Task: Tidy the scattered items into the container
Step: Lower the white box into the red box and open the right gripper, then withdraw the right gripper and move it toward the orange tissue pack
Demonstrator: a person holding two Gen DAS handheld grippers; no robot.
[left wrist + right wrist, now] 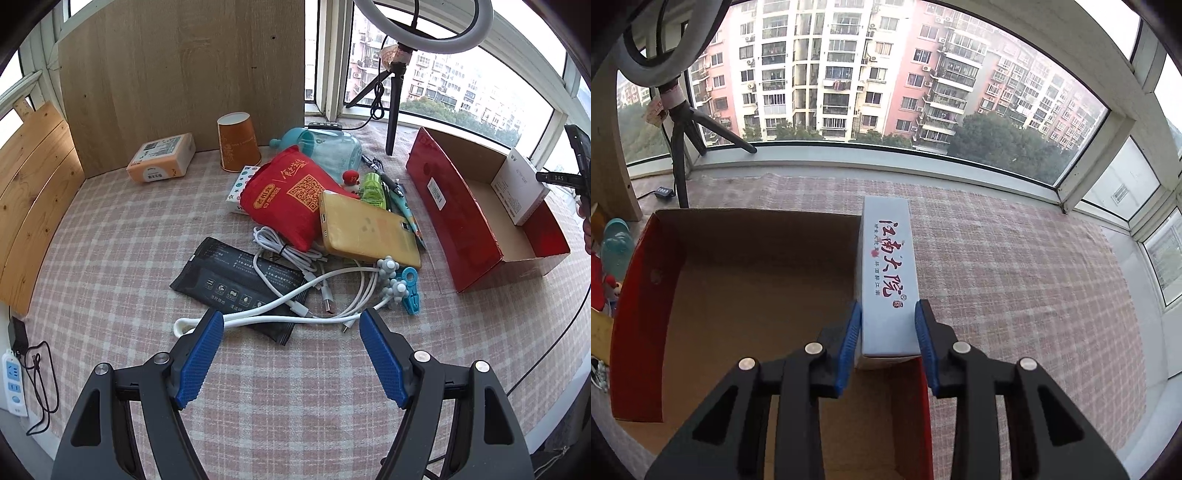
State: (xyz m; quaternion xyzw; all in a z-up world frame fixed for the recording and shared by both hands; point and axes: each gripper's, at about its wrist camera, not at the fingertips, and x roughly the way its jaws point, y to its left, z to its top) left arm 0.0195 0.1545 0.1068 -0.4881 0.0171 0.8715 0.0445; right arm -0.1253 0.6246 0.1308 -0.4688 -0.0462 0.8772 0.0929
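My left gripper (291,314) hangs open over the checked cloth, just short of a heap: white cables (295,258), a black packet (236,280), a phone in a yellow case (365,229), a red pouch (291,199), a blue clip (410,291), a green bottle (373,188) and a teal bottle (332,147). An orange cup (238,142) and a tissue pack (162,157) stand further back. My right gripper (889,305) is shut on a long white box (888,266), held against the right wall inside the red cardboard container (639,295). The left wrist view shows the same box (521,188) and container (454,218).
A ring light on a black tripod (395,107) stands behind the heap by the window. A wooden board (181,74) closes the back left, and wooden slats (33,192) close the left side. A power strip (13,384) with a cord lies on the floor at the left.
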